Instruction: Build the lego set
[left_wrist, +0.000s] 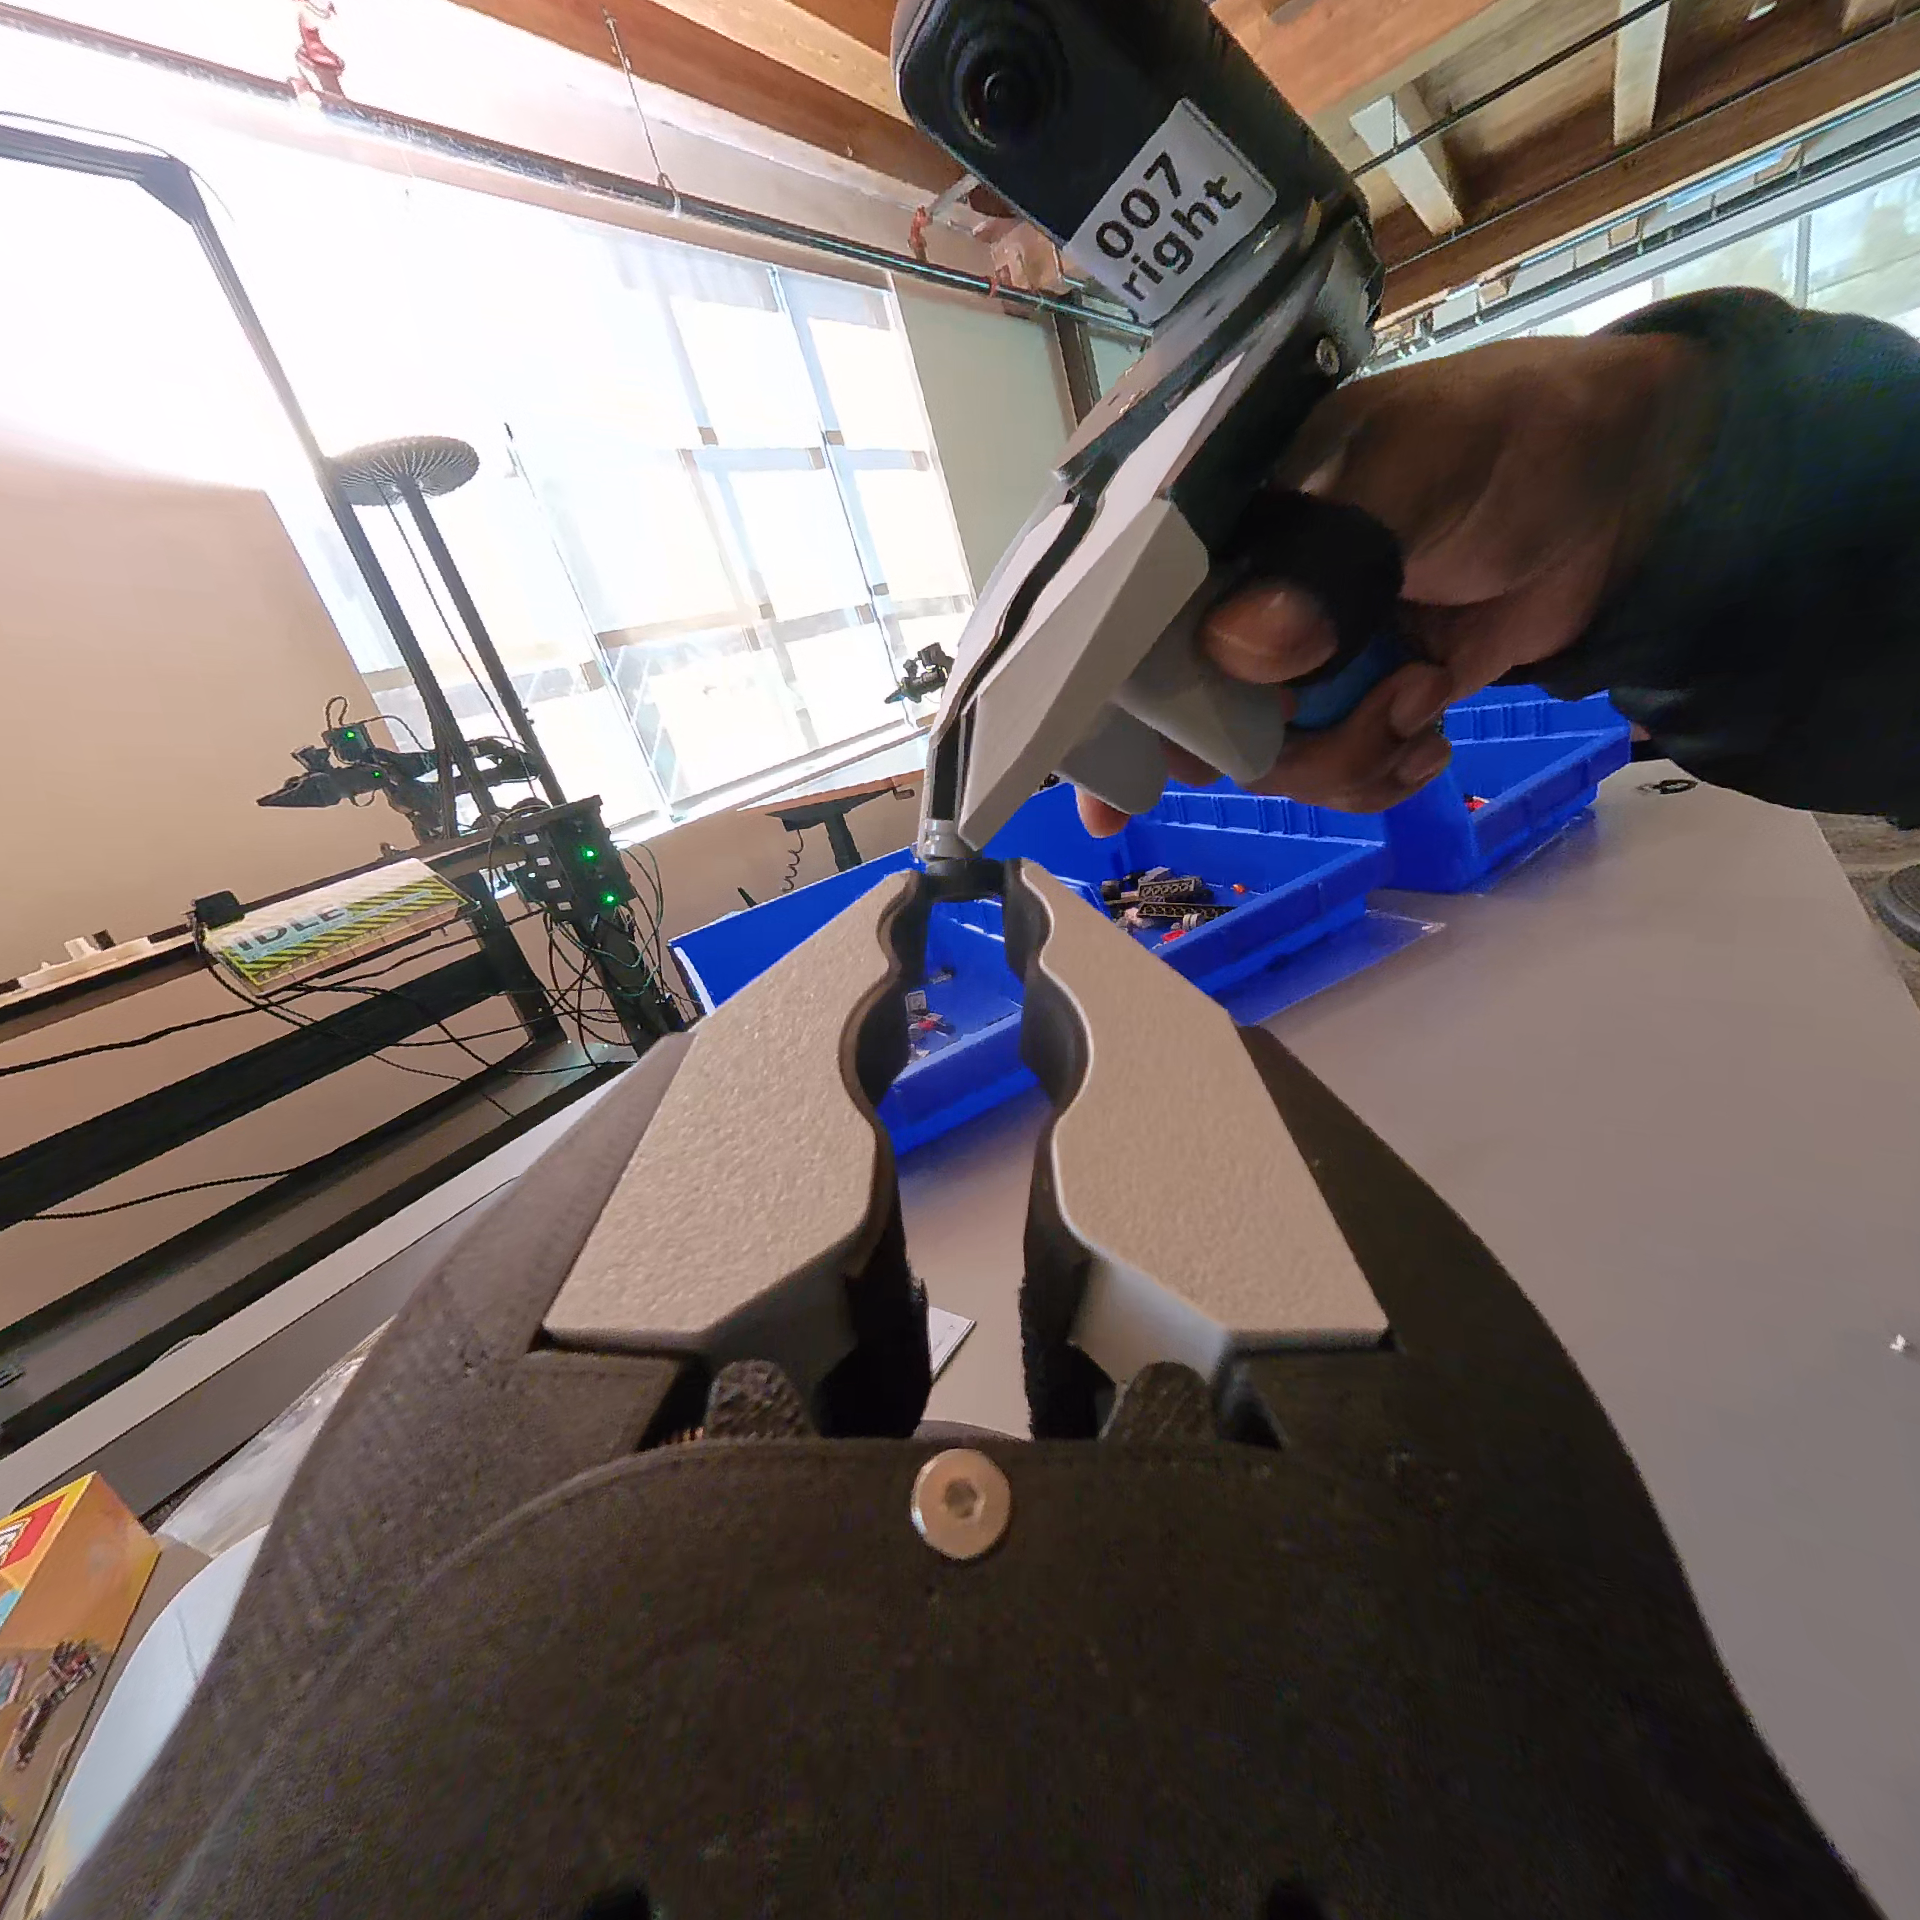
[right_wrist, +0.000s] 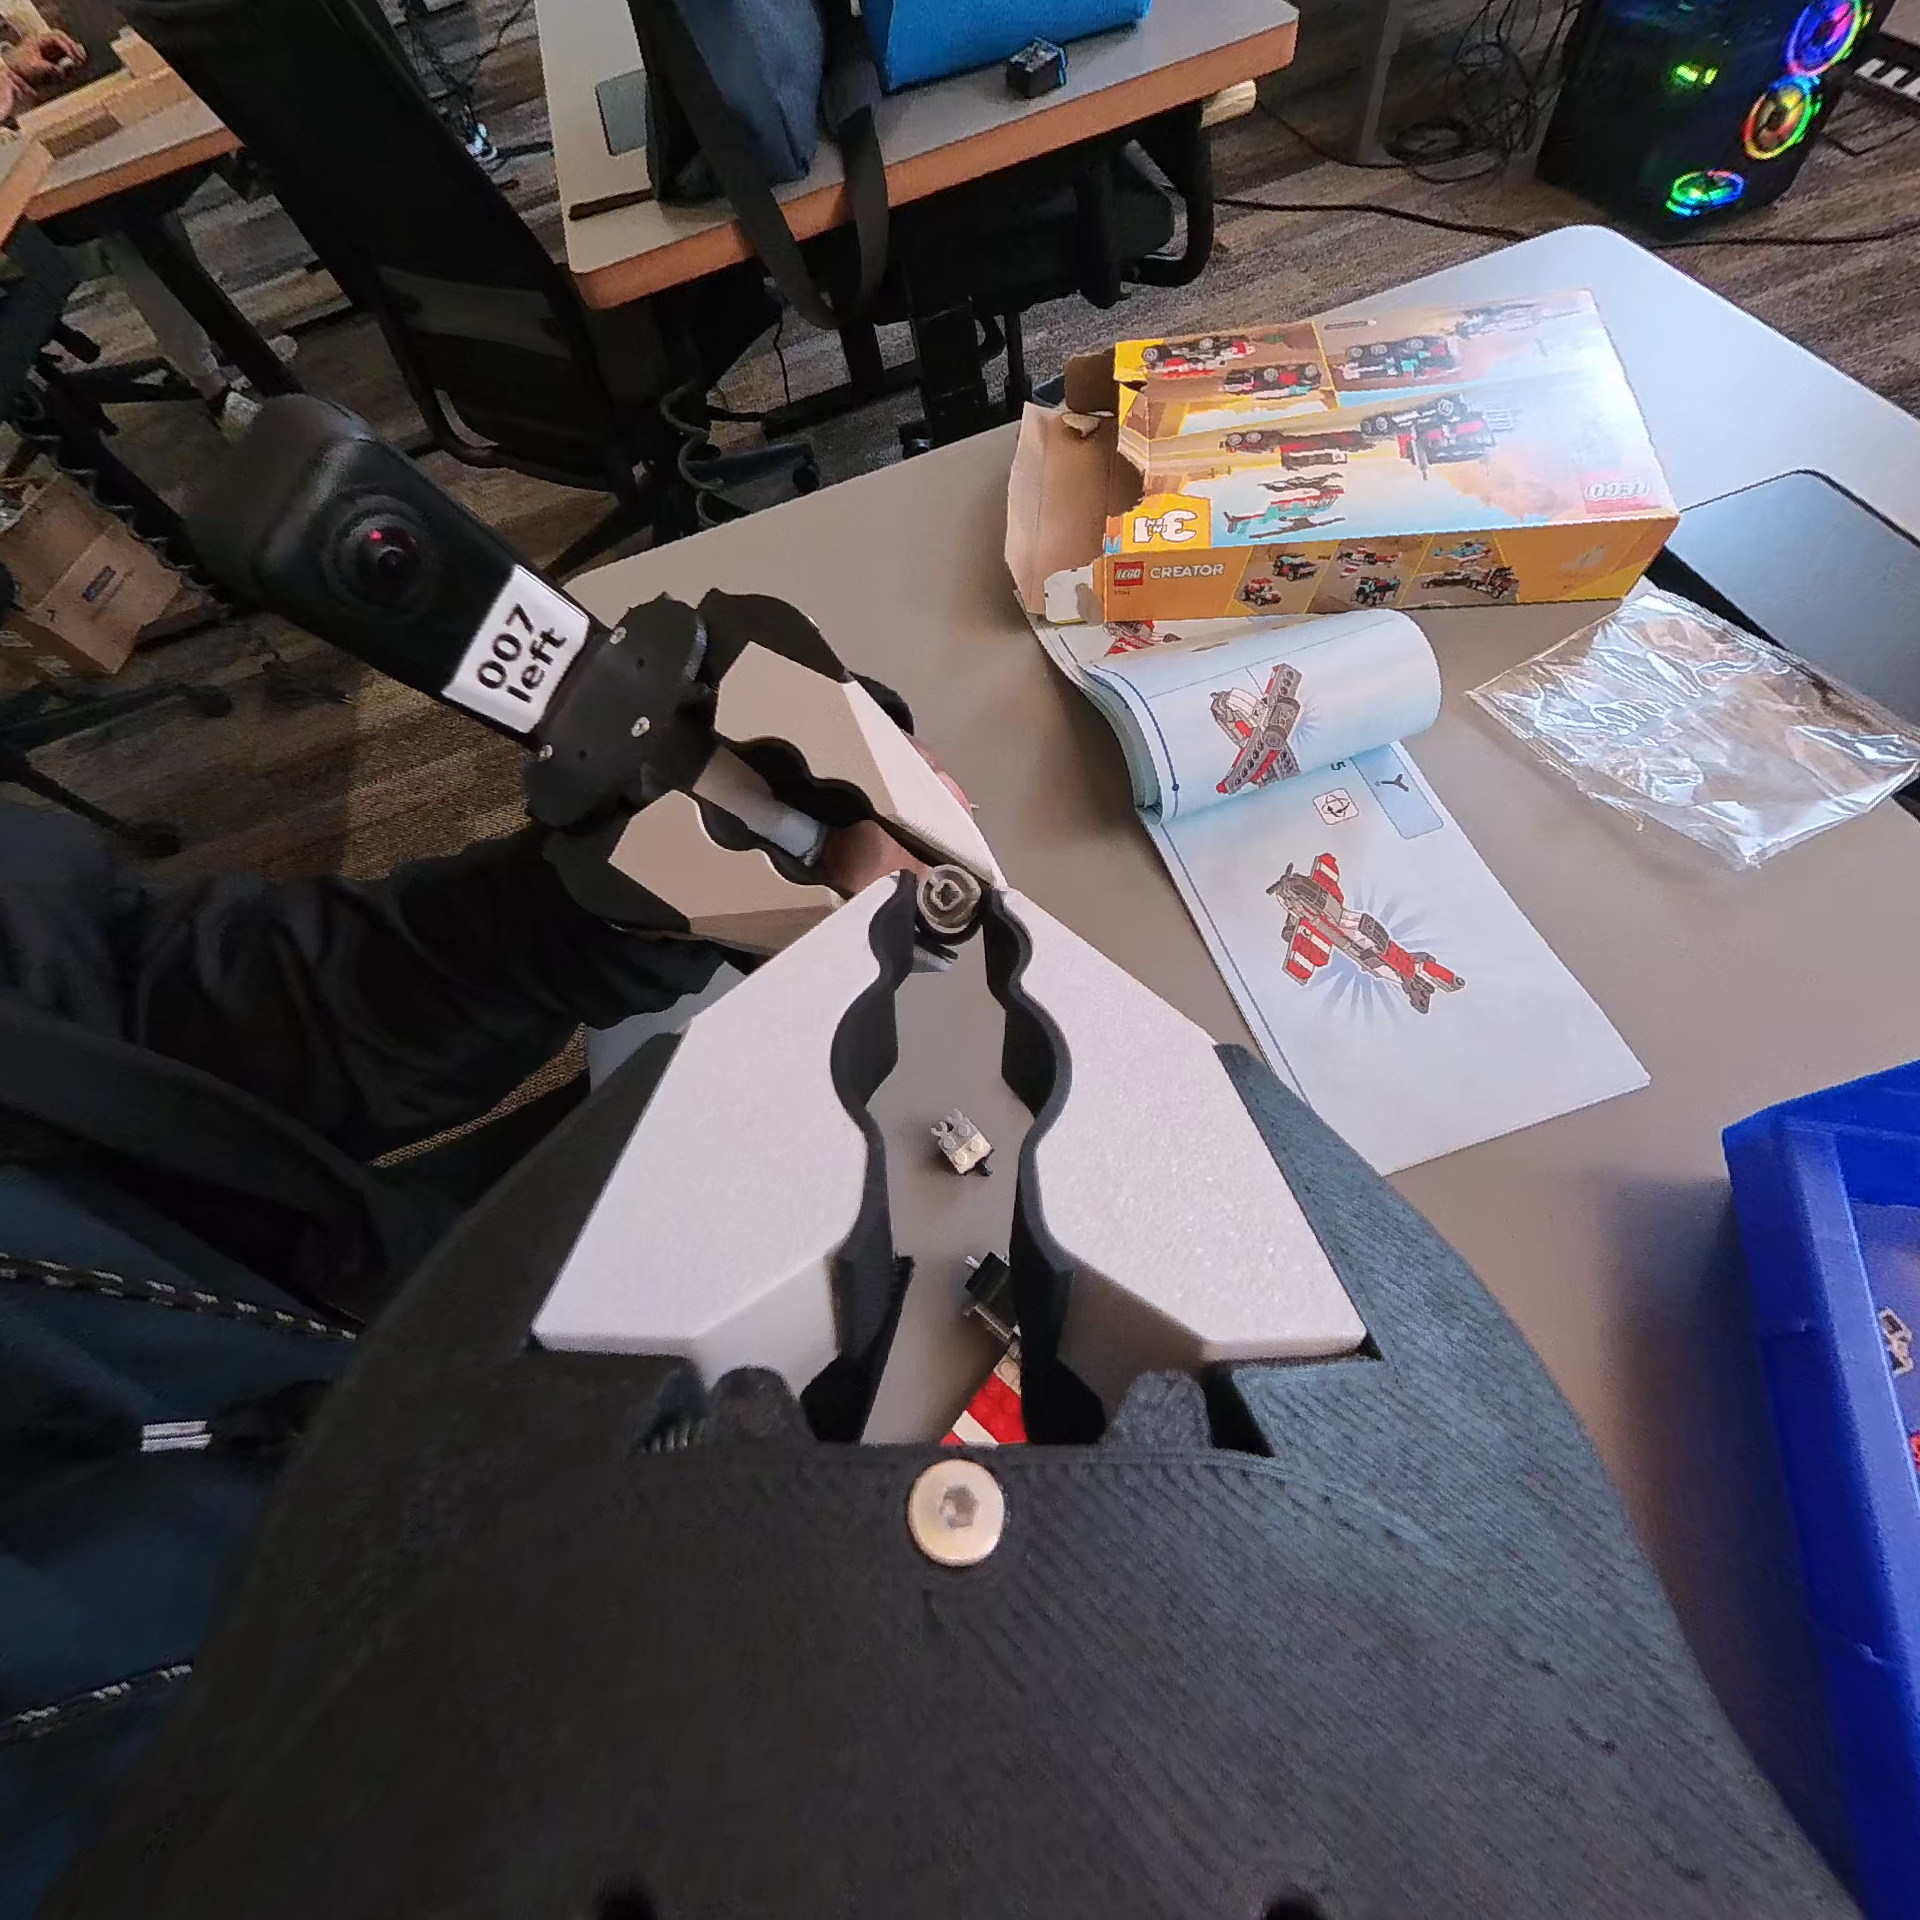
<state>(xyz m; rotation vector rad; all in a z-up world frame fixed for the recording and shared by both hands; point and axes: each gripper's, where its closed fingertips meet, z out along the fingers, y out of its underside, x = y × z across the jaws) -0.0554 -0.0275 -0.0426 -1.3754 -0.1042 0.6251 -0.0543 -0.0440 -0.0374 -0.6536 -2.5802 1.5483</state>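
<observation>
My right gripper (right_wrist: 945, 902) is shut on a small round grey piece (right_wrist: 948, 896) with a cross-shaped hole. My left gripper (left_wrist: 961, 883) is shut on a small black piece (left_wrist: 964, 885). The two gripper tips meet in the air above the grey table (right_wrist: 1558, 1195). In the left wrist view the right gripper (left_wrist: 940, 821) comes down from above and holds the grey piece (left_wrist: 940, 837) right on top of the black piece. In the right wrist view the left gripper (right_wrist: 904, 878) comes in from the left.
Below the right gripper lie a small grey-white piece (right_wrist: 961, 1143), a black piece (right_wrist: 987, 1288) and a red-and-white striped part (right_wrist: 987, 1423). An open instruction booklet (right_wrist: 1330, 883), the set's box (right_wrist: 1382, 468), a clear bag (right_wrist: 1704, 727) and blue parts bins (left_wrist: 1195, 935) stand around. Left and right tips are no more than a few centimetres apart.
</observation>
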